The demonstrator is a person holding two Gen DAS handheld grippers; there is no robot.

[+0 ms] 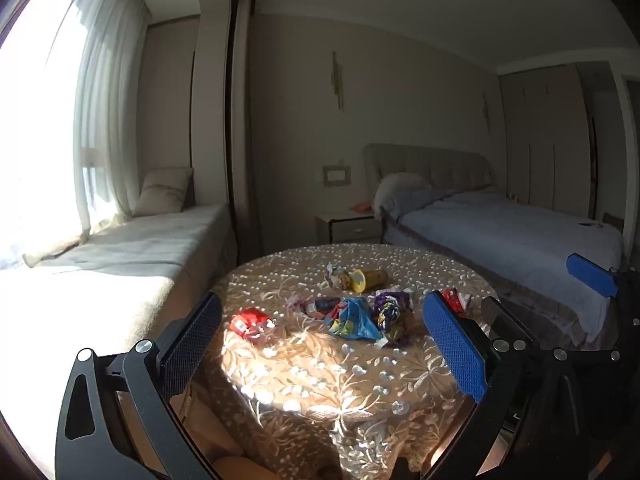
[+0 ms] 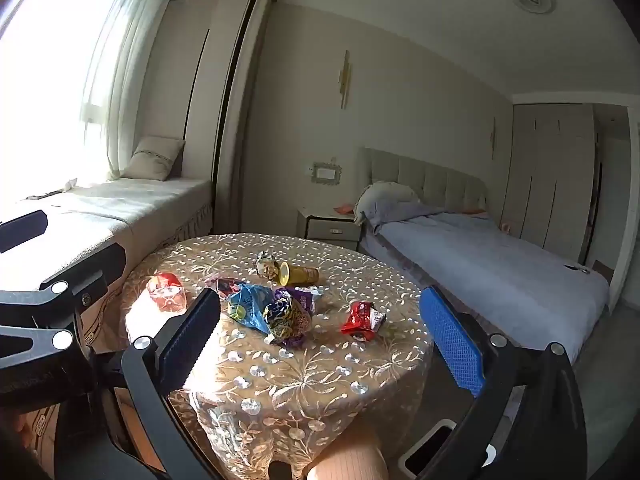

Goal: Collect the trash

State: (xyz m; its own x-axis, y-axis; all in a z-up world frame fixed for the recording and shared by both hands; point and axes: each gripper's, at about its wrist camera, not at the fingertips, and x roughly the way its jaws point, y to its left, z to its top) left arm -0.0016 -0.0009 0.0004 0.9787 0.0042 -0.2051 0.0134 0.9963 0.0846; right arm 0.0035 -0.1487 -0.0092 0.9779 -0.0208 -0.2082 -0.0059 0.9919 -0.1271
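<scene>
The trash is lying scattered around the middle of the round bench (image 1: 360, 380), loose as if dropped after snacking: a blue wrapper (image 1: 354, 320) touching a purple one (image 1: 394, 314), a red packet (image 1: 250, 322) off to the left, another red packet (image 2: 362, 318) to the right, and a yellow tube (image 1: 368, 279) on its side farther back beside a crumpled wrapper (image 1: 336, 276). You are holding the left gripper (image 1: 320, 344) and right gripper (image 2: 320, 340) short of the pile, both with jaws wide apart and empty, tilting slightly down, likely lining up a first pick.
</scene>
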